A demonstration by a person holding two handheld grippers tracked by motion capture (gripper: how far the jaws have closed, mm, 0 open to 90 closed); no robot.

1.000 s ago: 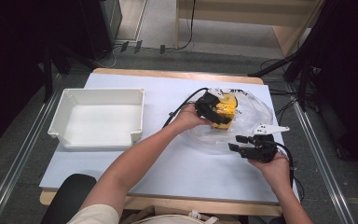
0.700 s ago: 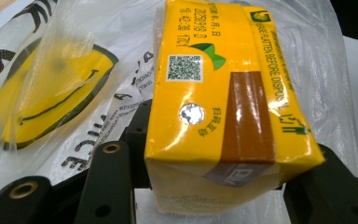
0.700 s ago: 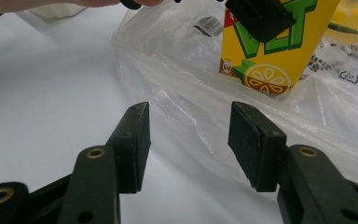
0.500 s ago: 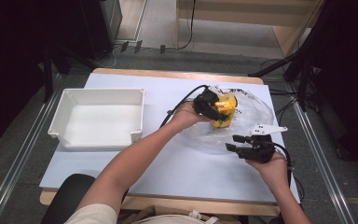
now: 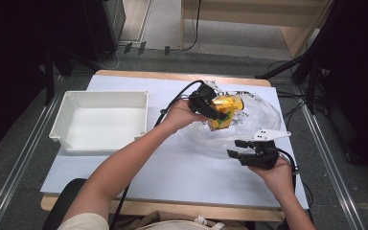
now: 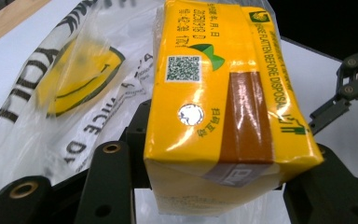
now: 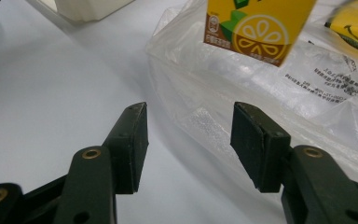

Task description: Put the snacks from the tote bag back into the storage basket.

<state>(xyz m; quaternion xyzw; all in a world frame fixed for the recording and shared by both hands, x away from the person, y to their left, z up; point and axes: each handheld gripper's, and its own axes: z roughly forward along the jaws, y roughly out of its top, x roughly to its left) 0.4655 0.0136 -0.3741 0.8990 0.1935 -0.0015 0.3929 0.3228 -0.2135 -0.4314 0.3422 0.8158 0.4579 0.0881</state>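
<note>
The left gripper [image 5: 215,111] is closed on a yellow drink carton [image 5: 225,111], its jaws pressing the carton's two sides. In the left gripper view the carton [image 6: 223,107] sits between the black jaws, showing a QR code, a round foil straw hole, a brown band and the words about flattening before disposal. In the high view the carton is held up over a clear plastic bag [image 5: 249,129] that lies crumpled on the right half of the bench [image 5: 172,167]. The bag [image 6: 70,93] carries a yellow smiley face and black lettering.

The right gripper [image 5: 242,149] hangs near the bag's front edge, towards the person, with its jaws spread wide and nothing between them. In the right gripper view the two black pads point at the near folds of the bag [image 7: 242,107], just short of the plastic, and the carton [image 7: 258,28] hangs above and beyond them, showing a lemon-slice picture on a brown patch. A grey three-cornered plate sits on top of this gripper.

A white tray [image 5: 100,120] with raised walls stands on the left half of the bench, well apart from the bag. The bench has a white top with a wooden edge
</note>
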